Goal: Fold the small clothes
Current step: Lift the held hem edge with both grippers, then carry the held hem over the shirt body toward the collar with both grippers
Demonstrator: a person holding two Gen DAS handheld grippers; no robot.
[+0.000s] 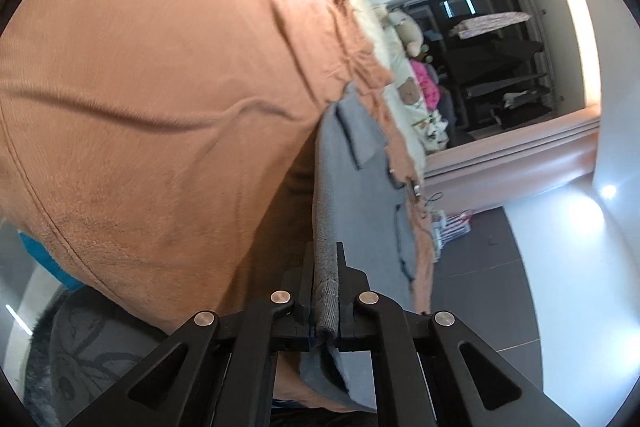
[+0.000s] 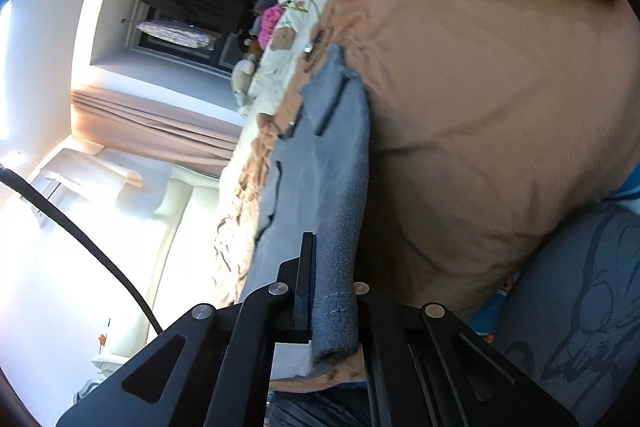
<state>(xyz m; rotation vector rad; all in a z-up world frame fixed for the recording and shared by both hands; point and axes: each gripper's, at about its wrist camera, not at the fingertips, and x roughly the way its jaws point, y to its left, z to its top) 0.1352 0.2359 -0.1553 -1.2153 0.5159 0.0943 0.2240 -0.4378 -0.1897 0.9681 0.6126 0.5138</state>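
A bed covered in a rust-brown blanket (image 1: 140, 107) fills my view. My left tongs (image 1: 325, 291) and right tongs (image 2: 332, 291) each pinch an edge of the small grey garment (image 1: 360, 187), holding it taut between them, probably ready to fold.

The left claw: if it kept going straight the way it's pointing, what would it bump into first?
The left claw is shut on an edge of the grey garment, which stretches ahead along its line. So it would push into that cloth first, then probably the orange-brown bedcover under it; depth is hard to judge here.
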